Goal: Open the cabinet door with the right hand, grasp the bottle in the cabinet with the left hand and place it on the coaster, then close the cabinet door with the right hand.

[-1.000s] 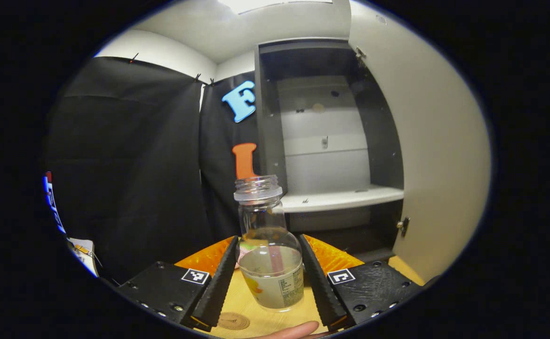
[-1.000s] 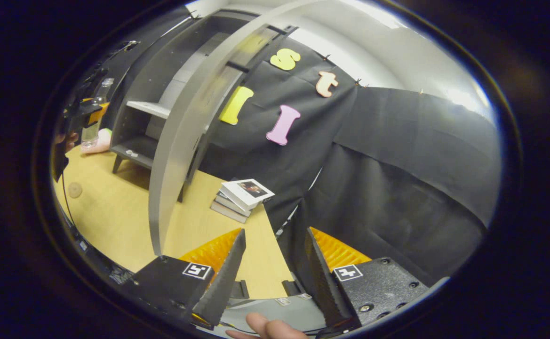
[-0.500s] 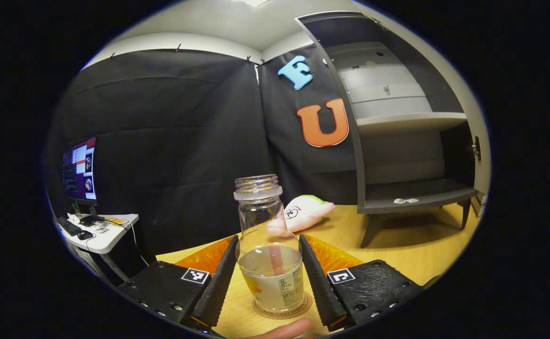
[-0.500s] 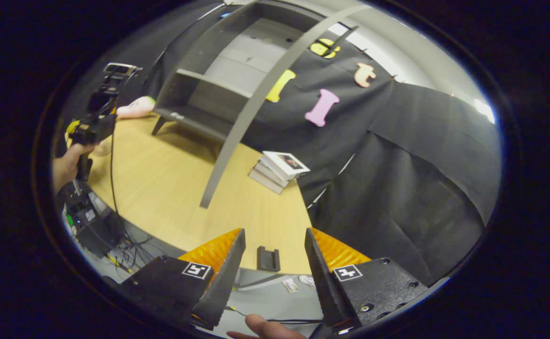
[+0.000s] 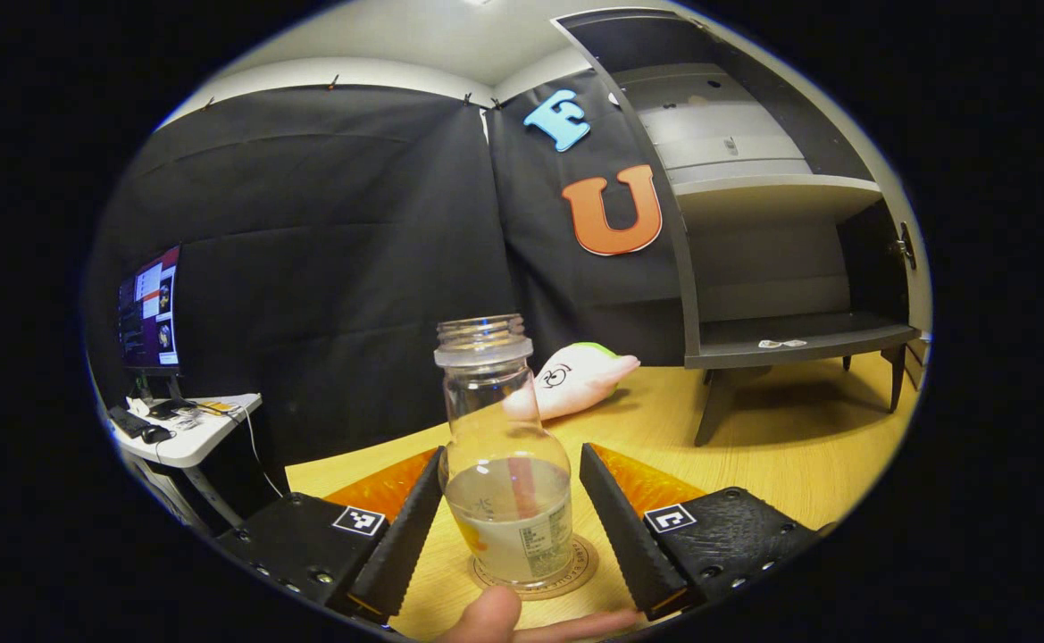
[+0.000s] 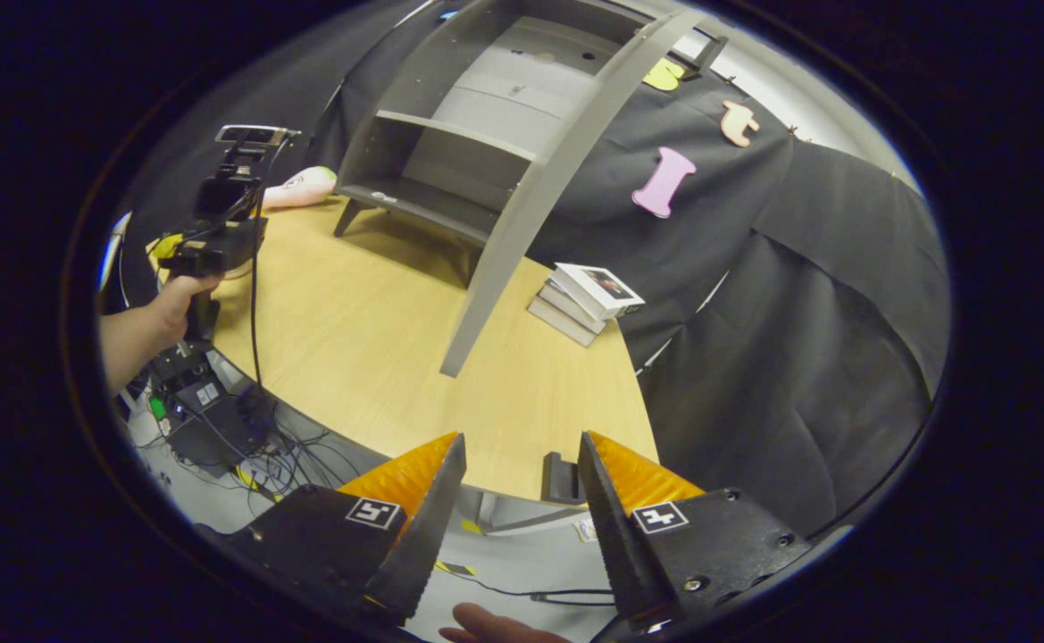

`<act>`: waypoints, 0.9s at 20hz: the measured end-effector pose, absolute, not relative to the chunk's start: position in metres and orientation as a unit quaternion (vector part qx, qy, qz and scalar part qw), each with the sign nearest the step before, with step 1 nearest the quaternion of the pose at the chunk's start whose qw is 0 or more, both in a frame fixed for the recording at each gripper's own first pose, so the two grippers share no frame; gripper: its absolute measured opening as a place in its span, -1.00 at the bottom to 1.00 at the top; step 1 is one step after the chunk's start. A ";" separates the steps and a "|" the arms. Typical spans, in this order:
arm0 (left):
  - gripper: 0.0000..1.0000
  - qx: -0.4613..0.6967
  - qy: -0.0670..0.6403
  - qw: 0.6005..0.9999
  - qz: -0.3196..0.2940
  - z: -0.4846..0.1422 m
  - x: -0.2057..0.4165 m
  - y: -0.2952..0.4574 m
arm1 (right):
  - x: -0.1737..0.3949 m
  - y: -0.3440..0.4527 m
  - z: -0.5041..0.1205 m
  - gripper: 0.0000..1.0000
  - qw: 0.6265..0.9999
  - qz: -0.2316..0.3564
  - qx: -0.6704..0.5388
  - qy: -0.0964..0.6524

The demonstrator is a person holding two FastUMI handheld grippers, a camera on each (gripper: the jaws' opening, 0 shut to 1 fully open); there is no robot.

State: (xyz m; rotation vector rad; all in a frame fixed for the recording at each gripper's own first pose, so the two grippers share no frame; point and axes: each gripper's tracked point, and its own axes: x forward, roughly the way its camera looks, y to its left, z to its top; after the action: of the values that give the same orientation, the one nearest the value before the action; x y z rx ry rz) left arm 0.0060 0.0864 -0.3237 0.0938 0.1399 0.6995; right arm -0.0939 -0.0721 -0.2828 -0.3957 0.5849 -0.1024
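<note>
Left gripper (image 5: pixel 510 527) sits low over the table, and its two fingers stand apart, one on each side of the bottle (image 5: pixel 506 482). I see a little gap on the right side, so I do not think they squeeze it. The bottle stands upright on the round coaster (image 5: pixel 575 572), open at the top, with some cloudy water in the bottom.

What could go wrong? The bottle has no cap. If the gripper pulls back crooked, a finger could bump the glass and tip it, and the water would spill on the wood. I think a straight pull back is the safe way.

Right gripper (image 6: pixel 522 500) hangs out past the table edge with its fingers apart and nothing between them. It is well away from the cabinet door (image 6: pixel 539 205), which swings far out over the table. Closing it is the job left. A fast push could slam it and shake the cabinet (image 6: pixel 450 116).

Big black cloth covers the walls all around. The wooden table (image 6: pixel 361 330) is wide and pale yellow. A stack of books (image 6: pixel 586 302) lies near the door. A pink and green plush toy (image 5: pixel 575 379) lies behind the bottle. A small side desk with a monitor (image 5: pixel 151 308) stands far off to one side.
</note>
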 end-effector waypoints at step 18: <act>0.93 0.056 0.018 0.939 0.340 -0.244 0.011 0.086 | -0.093 -0.079 -0.285 0.60 0.943 -0.053 -0.152 0.291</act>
State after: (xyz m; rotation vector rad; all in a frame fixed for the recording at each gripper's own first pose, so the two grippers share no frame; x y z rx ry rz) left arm 0.0108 0.0865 -0.2443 0.1147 0.0371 0.6935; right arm -0.0931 -0.0788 -0.2847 -0.3100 0.5942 -0.1090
